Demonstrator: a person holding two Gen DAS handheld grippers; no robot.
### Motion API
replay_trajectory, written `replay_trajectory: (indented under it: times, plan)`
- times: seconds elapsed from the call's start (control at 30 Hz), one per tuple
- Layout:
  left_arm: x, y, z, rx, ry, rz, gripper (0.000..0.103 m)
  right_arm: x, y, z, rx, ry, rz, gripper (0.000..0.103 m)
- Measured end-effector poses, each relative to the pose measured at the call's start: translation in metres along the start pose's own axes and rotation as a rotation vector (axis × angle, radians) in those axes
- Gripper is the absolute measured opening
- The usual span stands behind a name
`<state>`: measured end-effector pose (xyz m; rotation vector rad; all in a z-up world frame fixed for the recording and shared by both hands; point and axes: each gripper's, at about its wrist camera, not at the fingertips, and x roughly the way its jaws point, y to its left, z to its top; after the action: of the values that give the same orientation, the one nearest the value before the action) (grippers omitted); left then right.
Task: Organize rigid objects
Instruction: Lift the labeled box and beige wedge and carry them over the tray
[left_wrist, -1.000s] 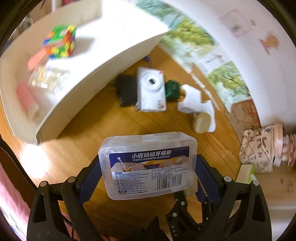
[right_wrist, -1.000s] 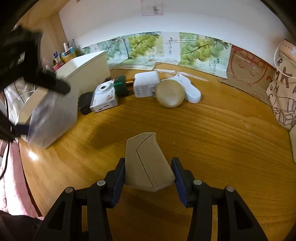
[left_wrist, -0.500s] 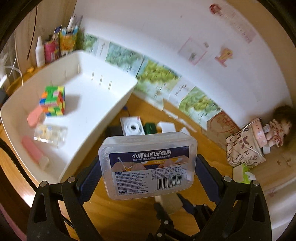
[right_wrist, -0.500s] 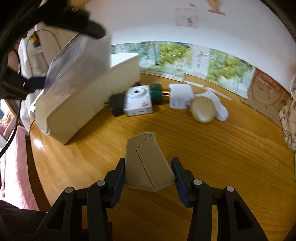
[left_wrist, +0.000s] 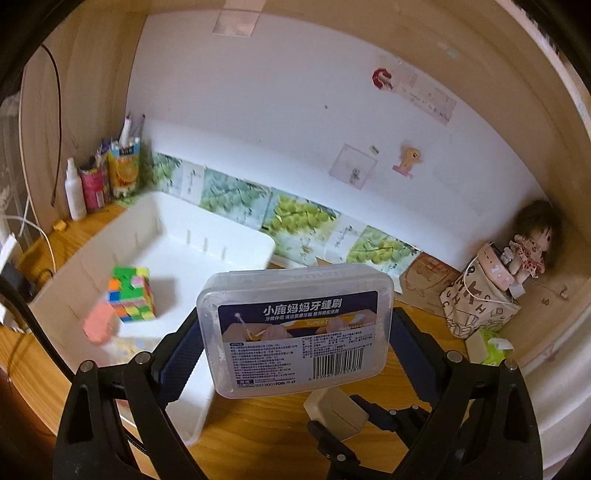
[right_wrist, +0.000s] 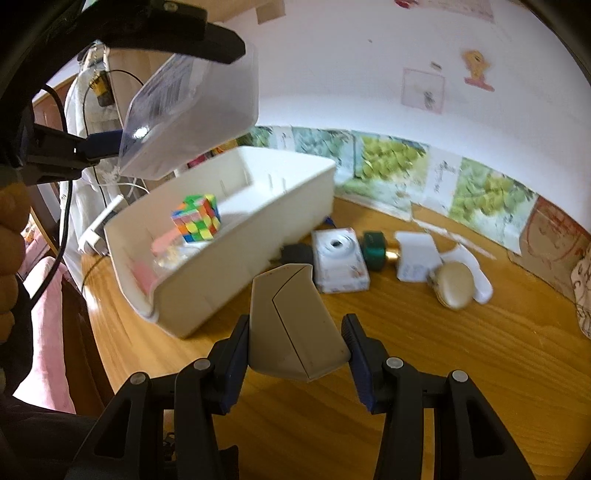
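Sitting between blue fingers (left_wrist: 184, 350): floss-pick box (left_wrist: 295, 328)

A wooden bench (right_wrist: 443, 369) carries a white bin (right_wrist: 258, 236) at its left side. Just beside the bin's right wall lie a dark object (right_wrist: 295, 254) and a white camera (right_wrist: 340, 264), lens up. Further right sit a green piece (right_wrist: 373, 251), a white charger block (right_wrist: 417, 258) and a round gold case (right_wrist: 455, 290) resting on a white item. A printed bag (left_wrist: 476, 306) stands in the far right corner, near a doll (left_wrist: 532, 240).
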<state>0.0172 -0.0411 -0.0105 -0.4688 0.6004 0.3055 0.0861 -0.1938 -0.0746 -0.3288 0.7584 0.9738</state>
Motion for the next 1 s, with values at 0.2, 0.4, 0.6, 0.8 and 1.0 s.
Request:
replay_trajectory:
  times: [0.2, 0.4, 0.6, 0.8, 1.0]
  plan:
    - [-0.014, 0.026, 0.01, 0.027, -0.031, 0.012, 0.096, 0.007, 0.031, 0.015, -0.018, -0.024, 0.007, 0.049]
    - [-0.022, 0.052, 0.02, 0.047, -0.043, 0.022, 0.096, 0.014, 0.058, 0.029, -0.028, -0.051, 0.007, 0.049]
    - [-0.023, 0.076, 0.029, 0.072, -0.05, 0.035, 0.096, 0.023, 0.078, 0.04, -0.023, -0.069, -0.004, 0.049]
    - [-0.019, 0.098, 0.037, 0.102, -0.042, 0.051, 0.096, 0.036, 0.093, 0.047, -0.001, -0.083, -0.014, 0.049]
    - [-0.006, 0.12, 0.045, 0.125, -0.011, 0.075, 0.096, 0.048, 0.106, 0.051, 0.031, -0.097, -0.028, 0.049]
